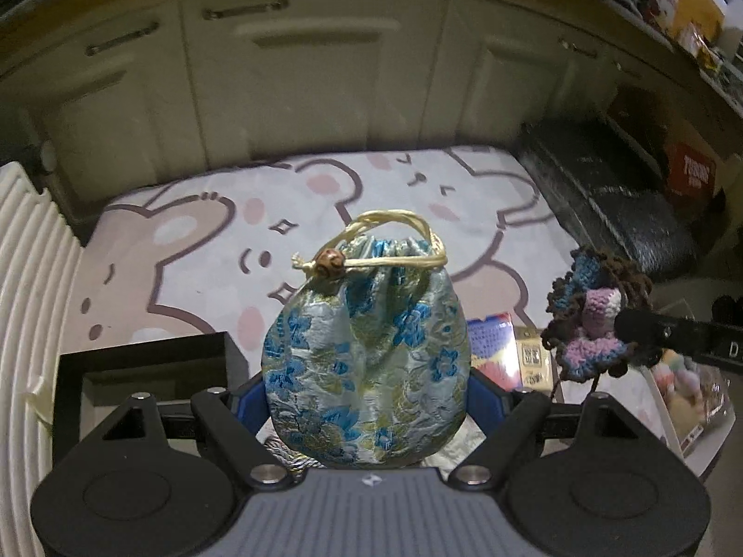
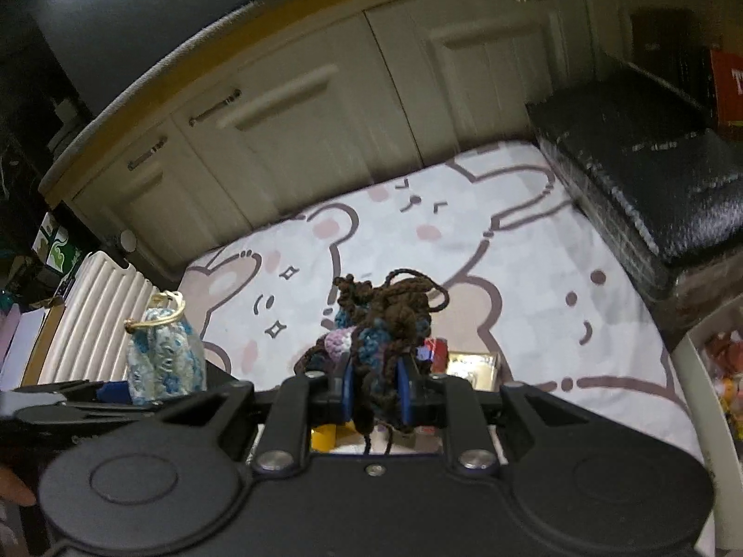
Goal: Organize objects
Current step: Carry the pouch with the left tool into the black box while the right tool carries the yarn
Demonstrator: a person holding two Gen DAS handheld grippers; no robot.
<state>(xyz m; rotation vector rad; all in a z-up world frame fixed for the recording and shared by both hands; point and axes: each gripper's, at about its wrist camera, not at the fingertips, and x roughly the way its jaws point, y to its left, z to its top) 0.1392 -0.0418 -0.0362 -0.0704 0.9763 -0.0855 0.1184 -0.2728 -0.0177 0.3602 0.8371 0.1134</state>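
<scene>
A silky drawstring pouch [image 1: 367,352] with blue flowers and a cream cord with a wooden bead stands upright between the blue pads of my left gripper [image 1: 369,394], which is shut on its lower half. It is held above the mat. My right gripper [image 2: 376,390] is shut on a crocheted yarn piece [image 2: 381,325] in brown, blue and lilac, with loose strands hanging below the pads. In the left wrist view the crocheted piece [image 1: 594,320] hangs at the right in the right gripper [image 1: 624,327]. The right wrist view shows the pouch [image 2: 165,357] at the left.
Below lies a mat [image 1: 209,241] printed with cartoon bears, in front of cream cabinet doors [image 1: 316,69]. A black open box [image 1: 139,371] and a white ribbed panel [image 1: 28,301] sit at the left. A dark wrapped bundle [image 1: 603,195] lies at the right. Small red-blue [image 1: 492,352] and gold [image 1: 534,362] packs lie underneath.
</scene>
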